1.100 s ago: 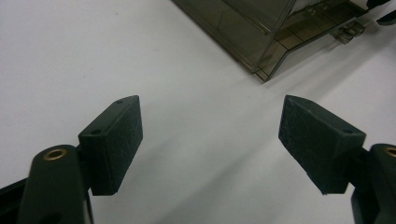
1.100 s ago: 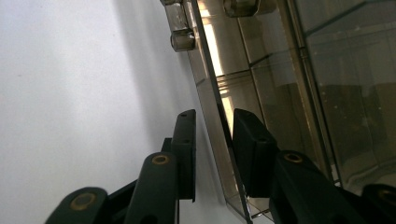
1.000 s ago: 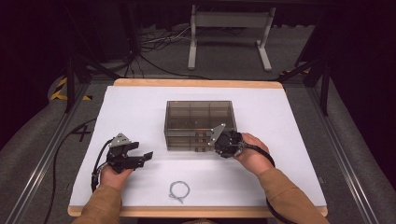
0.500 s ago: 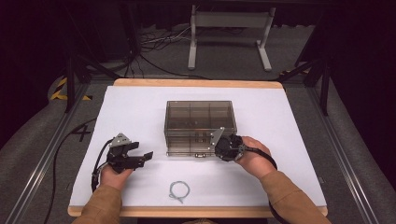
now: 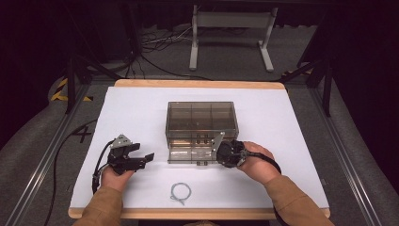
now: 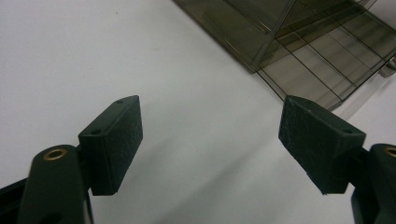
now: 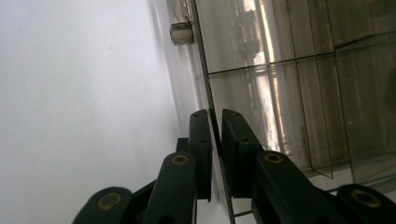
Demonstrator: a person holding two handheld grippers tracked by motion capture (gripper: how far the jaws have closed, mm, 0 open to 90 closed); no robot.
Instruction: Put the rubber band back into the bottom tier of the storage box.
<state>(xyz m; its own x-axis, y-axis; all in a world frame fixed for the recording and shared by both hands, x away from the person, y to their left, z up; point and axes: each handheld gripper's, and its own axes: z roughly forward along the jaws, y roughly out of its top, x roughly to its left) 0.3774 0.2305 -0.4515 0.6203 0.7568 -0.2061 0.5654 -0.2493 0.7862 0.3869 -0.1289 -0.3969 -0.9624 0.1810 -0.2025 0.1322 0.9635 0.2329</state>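
The right gripper has just been closing its fingers, and they now pinch the thin front panel of the smoked plastic drawer box. In the right gripper view the panel edge runs straight up between the two fingers, one pad on each face, with a small metal knob on the same edge well ahead of the fingertips. In the high view the panel lies folded down in front of the box, with the right gripper at its right end.

The left gripper rests on the white worktop with its fingers wide apart and nothing between them. The near corner of the box lies ahead of the left fingertips, off to one side and well apart from them.

Risks from this position:

- Slip. The panel is thin, smooth plastic, and the grip sits near one edge only. A pull that is not in line with the panel is likely to let it slide out of the pads.
- Box shift. The box is light and unbraced, because the left fingers hold nothing. A pull on the panel may drag or tip the whole box.
- Hinge strain. Twisting the wrist while clamped may bend the panel.

A loose wire loop lies on the worktop well behind both sets of fingers, so it is clear of the work.
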